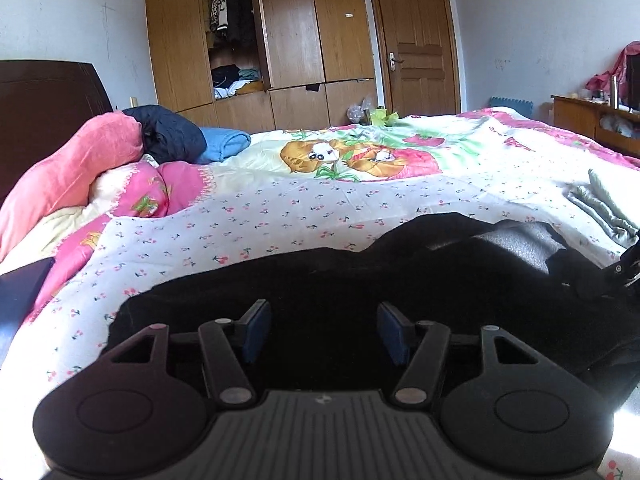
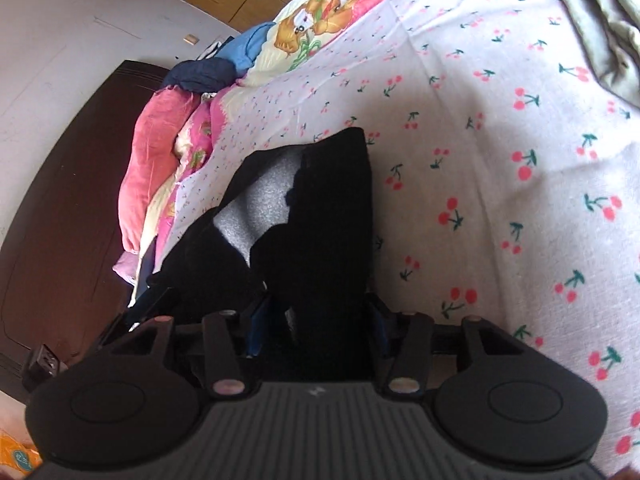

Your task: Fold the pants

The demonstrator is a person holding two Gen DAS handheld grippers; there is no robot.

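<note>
Black pants [image 1: 320, 276] lie across the near edge of the bed on the cherry-print sheet [image 1: 280, 216]. My left gripper [image 1: 325, 332] is open, its blue pads apart just above the pants' left part. The right gripper shows at the right edge of the left wrist view [image 1: 624, 268]. In the right wrist view, my right gripper [image 2: 318, 328] has its jaws wide, with the pants' cloth [image 2: 332, 216] lying between the pads; a grey inner lining [image 2: 260, 208] is exposed.
A dark headboard [image 1: 44, 100], pink pillows [image 1: 72, 168], dark and blue clothes [image 1: 188, 138] sit at the left. A grey-green garment [image 1: 604, 204] lies at the right. A wardrobe [image 1: 260, 36] and a door [image 1: 416, 36] stand behind.
</note>
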